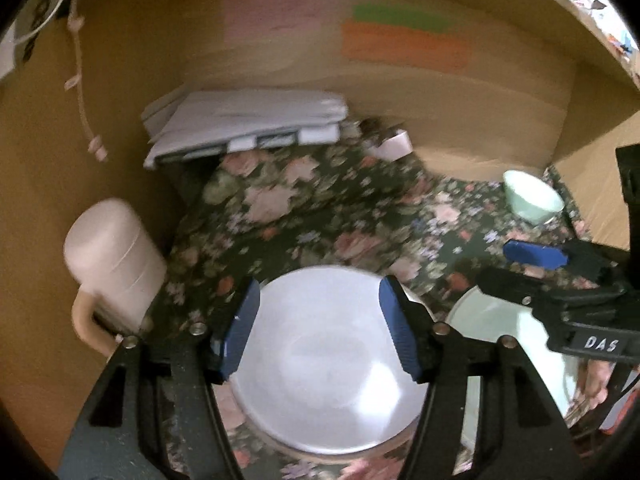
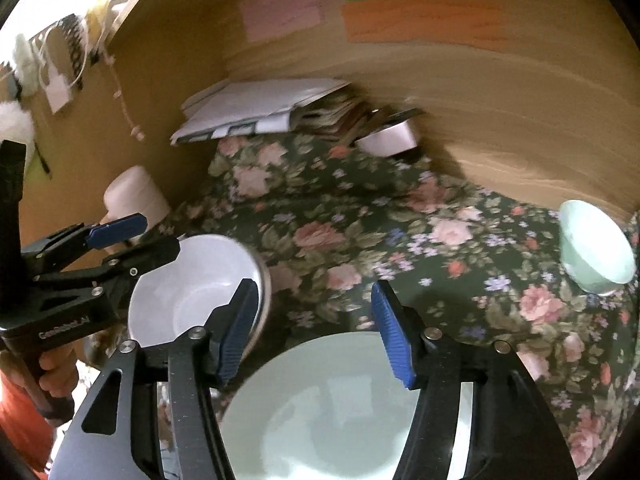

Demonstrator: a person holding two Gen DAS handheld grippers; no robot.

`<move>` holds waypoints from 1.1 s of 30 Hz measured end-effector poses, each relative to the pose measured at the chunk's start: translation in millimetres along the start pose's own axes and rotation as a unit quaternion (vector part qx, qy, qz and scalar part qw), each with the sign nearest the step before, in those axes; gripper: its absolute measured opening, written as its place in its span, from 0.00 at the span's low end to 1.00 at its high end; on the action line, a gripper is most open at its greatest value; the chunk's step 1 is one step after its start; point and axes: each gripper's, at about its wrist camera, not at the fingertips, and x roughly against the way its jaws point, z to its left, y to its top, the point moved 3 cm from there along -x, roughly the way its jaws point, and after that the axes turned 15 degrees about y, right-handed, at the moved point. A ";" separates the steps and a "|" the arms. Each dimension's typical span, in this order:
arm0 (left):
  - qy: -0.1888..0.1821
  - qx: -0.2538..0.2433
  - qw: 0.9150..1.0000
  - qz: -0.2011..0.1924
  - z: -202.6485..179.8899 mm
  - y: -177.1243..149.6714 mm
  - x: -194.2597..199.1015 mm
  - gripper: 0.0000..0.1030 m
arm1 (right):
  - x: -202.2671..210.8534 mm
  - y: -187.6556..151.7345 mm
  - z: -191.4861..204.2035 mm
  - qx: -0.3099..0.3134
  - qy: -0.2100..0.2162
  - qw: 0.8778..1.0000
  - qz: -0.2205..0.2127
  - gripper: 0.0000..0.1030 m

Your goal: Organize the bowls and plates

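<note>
Two pieces of crockery are found at the near edge of a floral tablecloth (image 2: 360, 216): a white bowl (image 1: 332, 364) and, just to its right, a pale green plate (image 2: 320, 408). Both are seen resting on the cloth. A third piece, a small mint-green bowl (image 2: 596, 248), is seen well apart from them at the far right, close to the wooden wall (image 2: 500, 128).

The left gripper (image 1: 318, 324) is held above the white bowl with its jaws parted to a moderate width; the blue pads (image 1: 244, 320) are seen on either side of the bowl's far rim in the left wrist view, but nothing is pressed between them. The right gripper (image 2: 314, 328) is likewise held over the far rim of the pale green plate, jaws moderately apart and nothing gripped. The handle of the left gripper is seen clasped by a hand (image 2: 56, 372) in the right wrist view.

A pink lidded jug with a handle (image 1: 116, 256) is noted at the left, against the wooden side panel. At the back, a stack of white papers (image 1: 248, 124) is recorded, with a small pale container (image 2: 390, 138) beside it. Pink, green and orange sheets (image 2: 420, 20) are observed fixed to the back panel. Both views are blurred.
</note>
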 end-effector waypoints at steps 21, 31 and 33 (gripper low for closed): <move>-0.067 -0.052 0.996 -0.021 -134.2 66.8 -14.2 0.72 | 95.2 25.2 -106.7 -0.050 -0.114 0.989 -0.079 0.58; -0.082 -0.092 0.992 -0.009 -189.5 80.3 -34.0 0.73 | 109.7 13.4 -181.8 -0.127 -0.163 0.975 -0.079 0.58; -0.082 -0.099 0.992 0.000 -199.2 82.9 -42.3 0.73 | 110.1 9.4 -196.7 -0.146 -0.168 0.972 -0.077 0.58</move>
